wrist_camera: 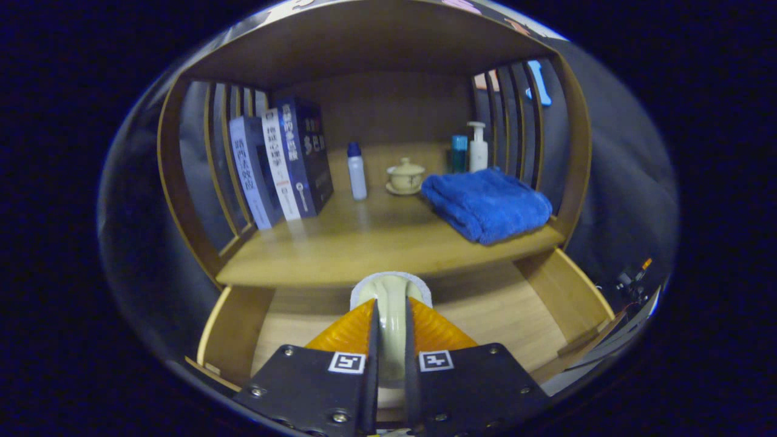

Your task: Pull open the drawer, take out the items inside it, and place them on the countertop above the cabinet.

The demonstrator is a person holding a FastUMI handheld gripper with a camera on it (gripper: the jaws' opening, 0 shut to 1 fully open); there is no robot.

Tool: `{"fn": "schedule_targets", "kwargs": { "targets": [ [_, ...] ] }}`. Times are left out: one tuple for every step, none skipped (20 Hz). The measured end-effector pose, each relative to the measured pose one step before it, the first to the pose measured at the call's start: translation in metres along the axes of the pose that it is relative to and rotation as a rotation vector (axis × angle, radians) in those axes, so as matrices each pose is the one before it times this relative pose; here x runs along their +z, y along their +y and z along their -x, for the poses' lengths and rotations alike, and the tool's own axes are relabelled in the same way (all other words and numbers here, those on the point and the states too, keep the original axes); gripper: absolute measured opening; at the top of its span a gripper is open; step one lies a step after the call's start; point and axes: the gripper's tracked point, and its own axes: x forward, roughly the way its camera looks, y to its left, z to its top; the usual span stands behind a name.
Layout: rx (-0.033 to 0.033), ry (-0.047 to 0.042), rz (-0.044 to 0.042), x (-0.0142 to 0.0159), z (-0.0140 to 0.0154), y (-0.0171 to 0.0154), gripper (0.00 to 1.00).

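Note:
The wooden drawer stands pulled open beneath the countertop of the cabinet. My gripper hangs over the open drawer, just in front of the countertop's front edge. Its orange fingers are shut on a pale cream rounded item, cup-like with a whitish rim, which stands up between them. The item's lower part is hidden behind the black finger mounts. The bare wooden drawer floor shows on both sides of the fingers.
On the countertop stand three books at the left, a small white bottle, a lidded tea cup, a folded blue towel and a pump bottle beside a teal container. Slatted side walls and a roof enclose it.

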Motion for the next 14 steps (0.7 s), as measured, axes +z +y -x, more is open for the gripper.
{"fn": "schedule_targets", "kwargs": {
  "targets": [
    [-0.00096, -0.02523, -0.00029, 0.01145, 0.00048, 0.00184, 0.18],
    [0.00312, -0.02134, -0.00119, 0.01006, 0.00005, 0.00148, 0.18],
    [0.00726, -0.01618, 0.00104, 0.00857, -0.0026, 0.00285, 0.18],
    [0.00451, -0.01072, 0.00467, 0.0079, -0.00211, 0.00142, 0.18],
    [0.00674, -0.01073, 0.00221, 0.00842, -0.00445, 0.00136, 0.18],
    [0.00381, -0.00573, -0.00573, 0.0054, -0.00525, 0.00115, 0.18],
    [0.00226, 0.00154, -0.00813, 0.00411, -0.00746, 0.00071, 0.18],
    [-0.0061, 0.00918, -0.00523, -0.00017, -0.00641, -0.00207, 0.18],
    [-0.00885, 0.01061, 0.00253, 0.00002, -0.00694, -0.00315, 0.18],
    [-0.00638, 0.01327, 0.00468, -0.00144, -0.00809, -0.00164, 0.18],
    [-0.00365, 0.01196, 0.0055, -0.00164, -0.00713, -0.00167, 0.18],
    [-0.00087, 0.01279, 0.00272, -0.00166, -0.00803, -0.00028, 0.18],
    [0.00294, 0.01287, -0.00142, -0.00091, -0.00723, 0.00092, 0.18],
    [0.0012, 0.01412, 0.00114, -0.00276, -0.00648, -0.00037, 0.18]
  ]
}}
